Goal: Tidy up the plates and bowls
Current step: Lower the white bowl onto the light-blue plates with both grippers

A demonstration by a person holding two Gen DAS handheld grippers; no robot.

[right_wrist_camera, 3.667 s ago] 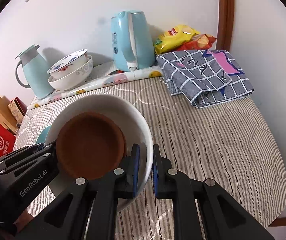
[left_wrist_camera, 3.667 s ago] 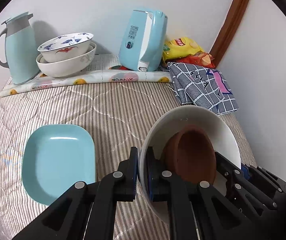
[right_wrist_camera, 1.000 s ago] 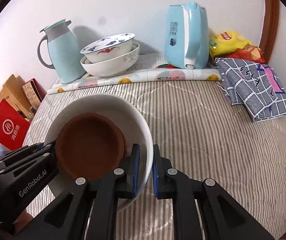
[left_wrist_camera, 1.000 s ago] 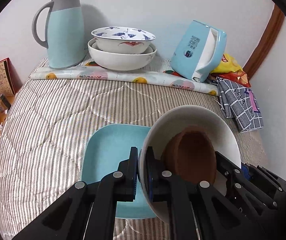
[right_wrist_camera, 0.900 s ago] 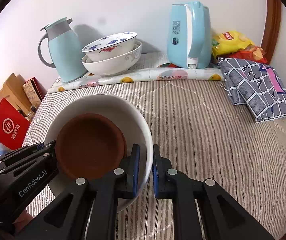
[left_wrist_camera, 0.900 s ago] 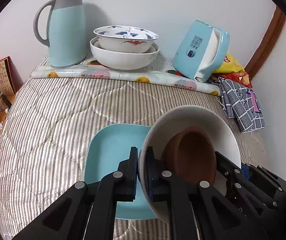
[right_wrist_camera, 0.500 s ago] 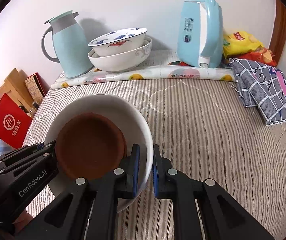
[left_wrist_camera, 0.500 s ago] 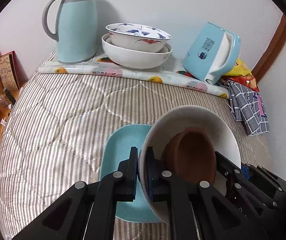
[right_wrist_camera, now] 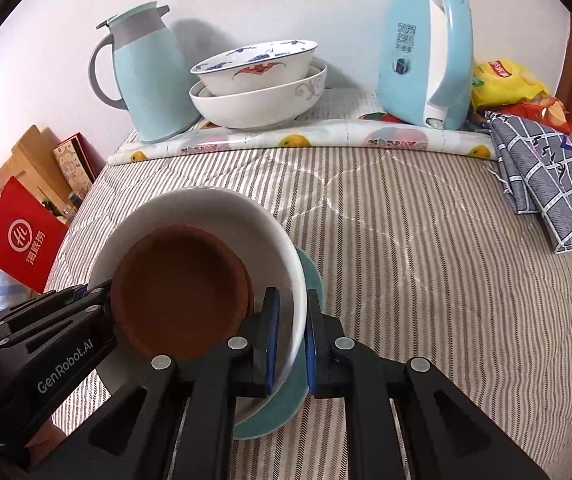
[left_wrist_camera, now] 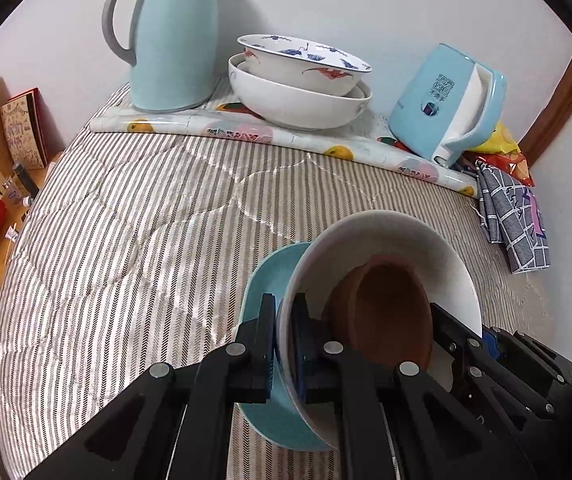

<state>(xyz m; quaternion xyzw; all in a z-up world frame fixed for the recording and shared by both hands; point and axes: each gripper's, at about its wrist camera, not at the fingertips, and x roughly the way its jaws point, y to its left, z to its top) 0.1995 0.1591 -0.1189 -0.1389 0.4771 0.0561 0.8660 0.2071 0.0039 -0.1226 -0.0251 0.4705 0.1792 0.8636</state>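
Both grippers, the left gripper (left_wrist_camera: 283,344) and right gripper (right_wrist_camera: 289,340), stay clamped on opposite rims of the white bowl (left_wrist_camera: 386,236) holding the brown bowl (left_wrist_camera: 386,308), which has moved over the teal plate (left_wrist_camera: 261,280), now mostly hidden beneath.

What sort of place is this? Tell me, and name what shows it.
Probably a room in a home: a table under a striped quilted cover against a wall, with a thermos jug, an electric kettle, stacked bowls and snack bags. Cardboard boxes sit beside it.
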